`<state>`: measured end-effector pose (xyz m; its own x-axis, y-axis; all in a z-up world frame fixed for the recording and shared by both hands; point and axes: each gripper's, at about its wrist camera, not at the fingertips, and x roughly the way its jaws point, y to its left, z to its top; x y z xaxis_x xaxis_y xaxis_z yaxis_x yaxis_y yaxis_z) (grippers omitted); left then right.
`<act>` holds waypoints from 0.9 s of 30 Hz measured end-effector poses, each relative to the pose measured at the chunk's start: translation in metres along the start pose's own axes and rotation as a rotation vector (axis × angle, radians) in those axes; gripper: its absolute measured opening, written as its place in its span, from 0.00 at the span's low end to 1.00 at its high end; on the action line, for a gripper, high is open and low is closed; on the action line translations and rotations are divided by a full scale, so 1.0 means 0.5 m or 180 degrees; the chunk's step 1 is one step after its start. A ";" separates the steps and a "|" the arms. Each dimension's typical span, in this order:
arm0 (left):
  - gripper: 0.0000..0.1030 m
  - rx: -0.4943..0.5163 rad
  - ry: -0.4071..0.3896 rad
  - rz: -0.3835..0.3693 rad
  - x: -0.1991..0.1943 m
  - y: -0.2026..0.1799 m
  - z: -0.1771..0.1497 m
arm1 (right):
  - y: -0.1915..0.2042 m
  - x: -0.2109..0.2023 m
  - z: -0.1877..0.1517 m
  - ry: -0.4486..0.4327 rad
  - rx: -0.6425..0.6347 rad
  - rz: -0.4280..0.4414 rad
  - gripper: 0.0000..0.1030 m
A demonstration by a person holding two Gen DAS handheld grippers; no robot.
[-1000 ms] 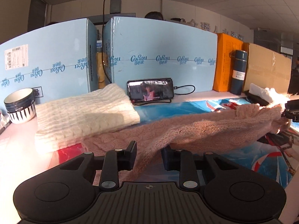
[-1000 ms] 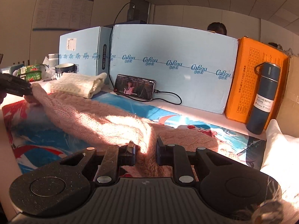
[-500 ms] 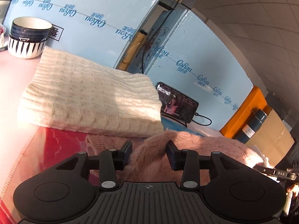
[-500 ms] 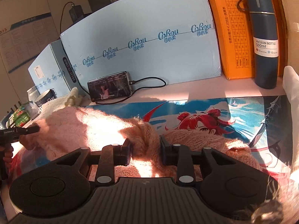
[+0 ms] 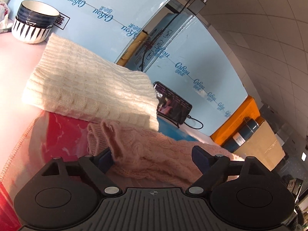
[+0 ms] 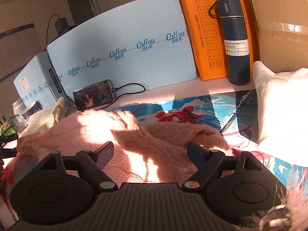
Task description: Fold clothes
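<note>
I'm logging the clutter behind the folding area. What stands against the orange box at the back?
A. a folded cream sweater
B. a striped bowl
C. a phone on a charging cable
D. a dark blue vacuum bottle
D: in the right wrist view the dark blue vacuum bottle stands upright in front of the orange box, while the phone leans on the light blue box further left.

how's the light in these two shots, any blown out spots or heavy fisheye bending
Left wrist view: sun and shadow bands cross the cream sweater; blue boxes curve strongly. Right wrist view: sunlit patches on the pink sweater are blown out; the white cloth glares.
</note>
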<state>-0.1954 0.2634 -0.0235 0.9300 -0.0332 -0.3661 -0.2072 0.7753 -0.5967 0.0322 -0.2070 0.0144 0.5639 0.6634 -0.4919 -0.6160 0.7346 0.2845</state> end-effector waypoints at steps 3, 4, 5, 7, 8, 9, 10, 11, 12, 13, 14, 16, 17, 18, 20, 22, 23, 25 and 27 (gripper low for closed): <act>0.84 0.0109 -0.0032 0.0110 0.004 -0.007 -0.004 | -0.007 0.019 -0.004 0.0052 0.0075 -0.0063 0.32; 0.79 0.0146 -0.0046 0.0154 0.006 -0.009 -0.004 | -0.007 0.025 -0.005 0.0061 0.0086 -0.0079 0.29; 0.59 0.0174 -0.0042 0.0191 0.010 -0.010 -0.004 | -0.006 0.028 -0.008 0.0052 0.0089 -0.0070 0.24; 0.24 0.0127 0.0003 0.0224 0.019 -0.001 0.000 | -0.004 0.025 -0.010 0.0019 0.0106 -0.0040 0.18; 0.19 0.0107 0.0018 0.0235 0.023 0.003 0.003 | -0.004 0.020 -0.010 -0.0012 0.0123 -0.0027 0.15; 0.18 0.0100 -0.0001 0.0218 0.023 0.005 0.005 | -0.006 0.015 -0.008 -0.0049 0.0141 -0.0021 0.13; 0.16 0.0106 -0.0026 0.0204 0.022 0.005 0.007 | -0.008 0.009 -0.005 -0.0091 0.0161 -0.0020 0.13; 0.15 0.0159 -0.0072 0.0199 0.019 -0.001 0.008 | -0.013 0.005 0.000 -0.0123 0.0197 -0.0037 0.12; 0.14 0.0200 -0.0114 0.0185 0.016 -0.007 0.009 | -0.018 0.003 0.006 -0.0149 0.0243 -0.0066 0.12; 0.14 0.0230 -0.0150 0.0165 0.013 -0.013 0.012 | -0.024 0.001 0.011 -0.0175 0.0290 -0.0095 0.12; 0.14 0.0257 -0.0161 0.0168 0.012 -0.017 0.015 | -0.027 0.004 0.016 -0.0185 0.0311 -0.0140 0.12; 0.14 0.0290 -0.0108 0.0276 0.019 -0.019 0.017 | -0.029 0.018 0.025 -0.0163 0.0327 -0.0229 0.12; 0.14 0.0327 -0.0039 0.0375 0.025 -0.019 0.015 | -0.029 0.026 0.028 -0.0131 0.0345 -0.0239 0.12; 0.14 0.0362 0.0025 0.0463 0.029 -0.020 0.012 | -0.026 0.033 0.029 -0.0114 0.0337 -0.0259 0.12; 0.14 0.0414 0.0095 0.0548 0.027 -0.024 0.005 | -0.017 0.045 0.029 -0.0097 0.0285 -0.0315 0.12; 0.14 0.0441 0.0023 0.0517 0.012 -0.030 0.000 | -0.013 0.049 0.031 -0.0122 0.0266 -0.0354 0.14; 0.14 0.0438 -0.0030 0.0489 0.004 -0.033 0.000 | -0.012 0.048 0.032 -0.0150 0.0266 -0.0354 0.15; 0.14 0.0429 -0.0084 0.0472 -0.004 -0.038 0.002 | -0.009 0.047 0.034 -0.0200 0.0268 -0.0363 0.17; 0.14 0.0388 -0.0070 0.0494 -0.001 -0.036 0.002 | -0.008 0.051 0.033 -0.0215 0.0279 -0.0409 0.28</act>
<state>-0.1918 0.2501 -0.0115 0.8964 0.1056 -0.4305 -0.3117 0.8406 -0.4429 0.0578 -0.1908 0.0143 0.6724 0.5691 -0.4733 -0.4877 0.8216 0.2951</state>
